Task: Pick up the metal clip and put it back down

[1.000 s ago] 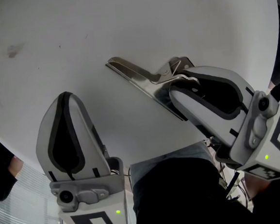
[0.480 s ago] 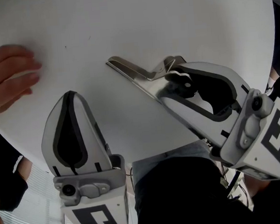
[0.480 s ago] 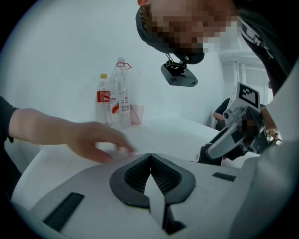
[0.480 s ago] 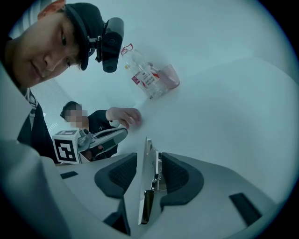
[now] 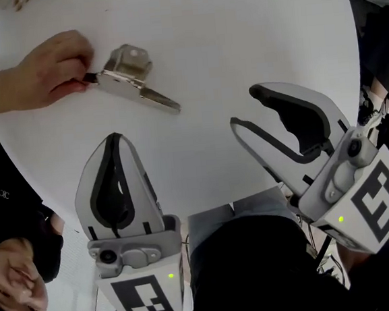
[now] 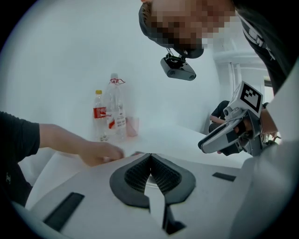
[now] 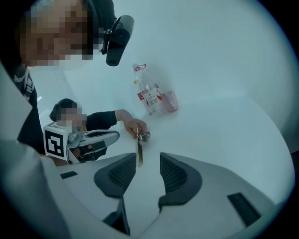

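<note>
Metal clip [image 5: 134, 79] moved off by hand [image 5: 48, 69]; right gripper [image 5: 243, 106] just parted empty, left [image 5: 114, 137] closed.

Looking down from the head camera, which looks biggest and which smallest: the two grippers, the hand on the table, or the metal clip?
1. The left gripper and right gripper: they look alike, and both are close to the camera, so I won't rank them.
2. The hand.
3. The clip.

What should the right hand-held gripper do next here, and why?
Probably hold still: another person's hand grips the metal clip on the table, well away from the right hand-held gripper, whose jaws have just been opening with nothing between them. Reaching now would likely meet that hand.
</note>
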Demonstrator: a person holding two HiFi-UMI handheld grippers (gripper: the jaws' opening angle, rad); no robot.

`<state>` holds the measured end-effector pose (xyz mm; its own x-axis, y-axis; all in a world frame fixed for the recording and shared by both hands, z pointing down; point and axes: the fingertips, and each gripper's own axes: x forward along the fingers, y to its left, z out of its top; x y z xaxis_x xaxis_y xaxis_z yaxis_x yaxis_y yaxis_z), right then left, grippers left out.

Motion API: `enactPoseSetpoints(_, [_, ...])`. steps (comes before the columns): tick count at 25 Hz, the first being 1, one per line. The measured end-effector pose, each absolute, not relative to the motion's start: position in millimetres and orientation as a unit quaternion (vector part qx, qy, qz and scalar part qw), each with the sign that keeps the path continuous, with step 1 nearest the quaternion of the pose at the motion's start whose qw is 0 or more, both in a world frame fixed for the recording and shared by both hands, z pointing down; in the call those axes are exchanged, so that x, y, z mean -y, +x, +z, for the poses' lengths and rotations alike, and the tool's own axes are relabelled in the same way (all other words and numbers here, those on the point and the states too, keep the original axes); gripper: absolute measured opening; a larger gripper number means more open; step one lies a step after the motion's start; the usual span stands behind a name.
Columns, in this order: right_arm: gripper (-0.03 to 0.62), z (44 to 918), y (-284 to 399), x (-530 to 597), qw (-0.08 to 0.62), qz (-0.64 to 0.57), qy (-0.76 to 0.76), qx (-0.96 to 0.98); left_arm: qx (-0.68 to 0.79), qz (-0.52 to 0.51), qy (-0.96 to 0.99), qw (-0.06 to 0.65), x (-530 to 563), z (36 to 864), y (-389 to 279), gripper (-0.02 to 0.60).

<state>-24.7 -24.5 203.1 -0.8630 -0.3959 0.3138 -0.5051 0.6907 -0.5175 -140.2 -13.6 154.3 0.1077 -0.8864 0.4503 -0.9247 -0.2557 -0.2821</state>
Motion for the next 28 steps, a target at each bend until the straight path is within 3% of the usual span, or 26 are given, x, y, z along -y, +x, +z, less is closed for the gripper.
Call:
enactPoseSetpoints(4, [0.164, 200.3, -21.7, 27.1, 0.063, 0.303, 0.263, 0.914, 0.602, 0.288, 0.744, 0.031, 14.8, 155.3, -140.3, 0.02])
enactPoseSetpoints(6, [0.129, 202.0, -24.2, 27.3, 0.057, 0.298, 0.262, 0.916, 0.611, 0.295, 0.733, 0.043, 8.7, 159.6, -145.0, 0.02])
enactPoseSetpoints(9, [0.068, 210.1, -26.6, 11.6, 0.112, 0.338, 0.213, 0.91, 0.643, 0.316, 0.686, 0.131, -23.0, 171.4, -148.7, 0.02])
enactPoseSetpoints(11, [0.048, 212.7, -31.5, 8.8, 0.12, 0.351, 0.199, 0.907, 0.648, 0.327, 0.67, 0.153, -29.2, 173.9, -151.7, 0.02])
enactPoseSetpoints(21, [0.02, 193.1, -33.4, 16.0, 0.043, 0.281, 0.2, 0.938, 0.648, 0.322, 0.687, 0.067, -15.9, 151.9, -142.2, 0.02])
enactPoseSetpoints(28, [0.02, 162.1, -35.8, 39.8, 0.02, 0.255, 0.216, 0.942, 0.648, 0.308, 0.692, 0.077, 0.1, 134.1, -146.2, 0.02])
